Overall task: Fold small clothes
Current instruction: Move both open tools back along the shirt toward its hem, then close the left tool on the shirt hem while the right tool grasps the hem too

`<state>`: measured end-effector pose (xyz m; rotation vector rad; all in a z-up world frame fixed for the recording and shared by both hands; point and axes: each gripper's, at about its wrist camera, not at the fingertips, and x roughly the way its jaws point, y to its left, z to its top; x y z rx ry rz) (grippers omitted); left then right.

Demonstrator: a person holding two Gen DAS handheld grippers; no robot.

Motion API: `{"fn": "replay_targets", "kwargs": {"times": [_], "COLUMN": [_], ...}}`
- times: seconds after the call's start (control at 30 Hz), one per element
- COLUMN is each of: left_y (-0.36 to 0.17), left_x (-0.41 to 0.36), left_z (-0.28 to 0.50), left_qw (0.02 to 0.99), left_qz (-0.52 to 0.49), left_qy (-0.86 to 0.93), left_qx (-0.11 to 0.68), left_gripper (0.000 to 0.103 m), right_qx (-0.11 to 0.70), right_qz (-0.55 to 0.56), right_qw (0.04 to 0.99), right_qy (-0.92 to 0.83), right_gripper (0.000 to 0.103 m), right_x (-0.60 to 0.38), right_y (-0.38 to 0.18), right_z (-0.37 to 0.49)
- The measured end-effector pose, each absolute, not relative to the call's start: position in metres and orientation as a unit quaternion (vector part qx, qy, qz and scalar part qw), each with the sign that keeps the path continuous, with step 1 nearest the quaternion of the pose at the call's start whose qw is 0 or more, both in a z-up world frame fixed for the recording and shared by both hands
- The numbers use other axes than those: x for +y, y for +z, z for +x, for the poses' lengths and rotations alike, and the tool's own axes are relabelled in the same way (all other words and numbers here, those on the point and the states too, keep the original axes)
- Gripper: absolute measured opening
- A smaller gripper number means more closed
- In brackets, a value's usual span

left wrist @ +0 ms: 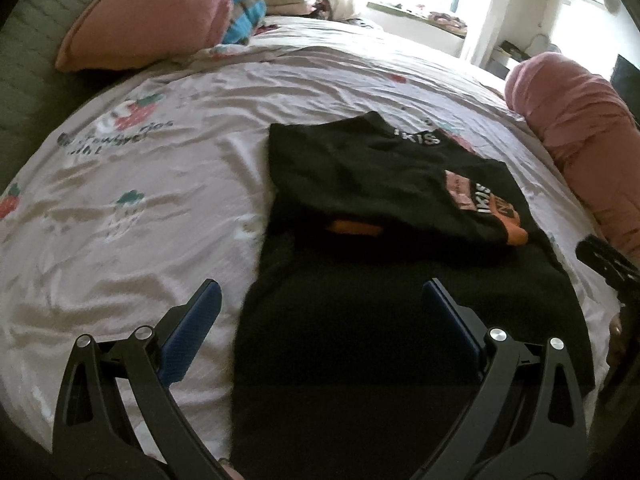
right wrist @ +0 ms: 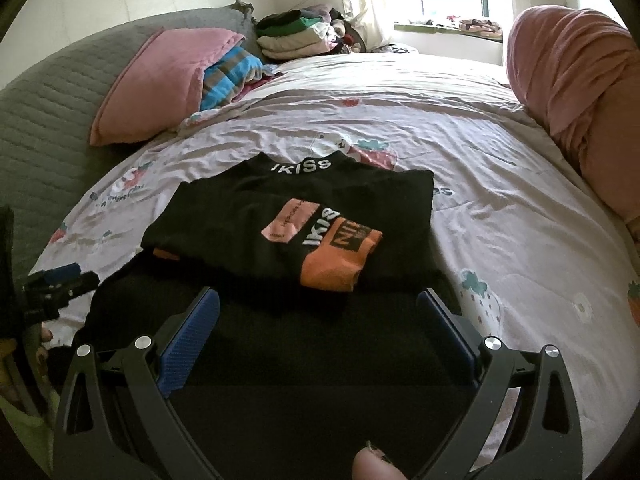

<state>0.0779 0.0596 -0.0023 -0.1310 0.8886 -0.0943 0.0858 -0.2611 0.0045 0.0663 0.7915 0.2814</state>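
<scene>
A black top (left wrist: 372, 184) (right wrist: 248, 220) with white lettering at its collar and pink and orange sleeve patches lies partly folded on the bed. Its sleeves are laid across the body; the plain lower half stretches toward me. My left gripper (left wrist: 322, 294) hovers open over the garment's near left edge, one blue pad over the sheet, the other over black cloth. My right gripper (right wrist: 318, 300) hangs open above the lower half, just short of the orange cuff (right wrist: 340, 268). Neither holds anything. The left gripper's tip (right wrist: 60, 276) shows at the left of the right wrist view.
The bed has a pale strawberry-print sheet (left wrist: 160, 184) (right wrist: 500, 208). A pink pillow (left wrist: 152, 12) (right wrist: 160, 80) and a blue striped cloth (right wrist: 228, 76) lie at the head, with stacked folded clothes (right wrist: 296, 36) behind. A rolled pink blanket (left wrist: 580, 128) (right wrist: 580, 88) lines the right side.
</scene>
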Motion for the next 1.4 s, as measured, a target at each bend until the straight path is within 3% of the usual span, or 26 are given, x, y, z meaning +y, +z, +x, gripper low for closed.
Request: {"fn": "replay_targets", "kwargs": {"times": [0.97,1.4], "left_y": [-0.016,-0.033], "left_x": [0.089,0.097], "left_z": [0.008,-0.013], "left_qw": [0.871,0.852], "left_qz": [-0.087,-0.097], "left_qy": [-0.061,-0.068], "left_qx": [0.479,0.51], "left_gripper": [0.093,0.062], "right_qx": [0.382,0.378], "right_qz": [0.028,0.023], "right_qw": [0.91,0.911], "right_qy": [0.16,0.165], "right_gripper": [0.098,0.098], "right_x": [-0.273,-0.279], "right_y": [0.003,0.005], "right_z": [0.044,0.032]}}
